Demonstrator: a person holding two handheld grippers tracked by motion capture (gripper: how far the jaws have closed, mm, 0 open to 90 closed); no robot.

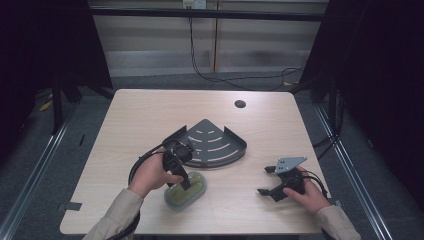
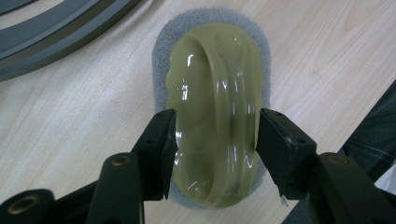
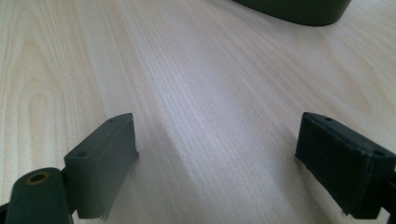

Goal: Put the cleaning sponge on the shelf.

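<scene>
An oval scrubber (image 1: 196,191) lies on the table near its front edge; it has a glossy olive-green plastic grip on a grey sponge pad. My left gripper (image 1: 184,181) points down onto it. In the left gripper view the scrubber (image 2: 210,70) runs away from the camera. My left gripper (image 2: 216,140) has one black pad against each side of the green grip, shut on it. My right gripper (image 1: 264,180) rests low over the table at the front right. Its jaws stand wide apart, and my right gripper (image 3: 217,140) has bare wood between them.
A dark grey quarter-round corner shelf (image 1: 210,142) with slots sits mid-table, just behind the scrubber. Its rim shows in the left gripper view (image 2: 56,32) and the shelf edge (image 3: 299,11) in the right gripper view. A round cable hole (image 1: 240,104) is at the table's back. Cables trail on the floor beyond.
</scene>
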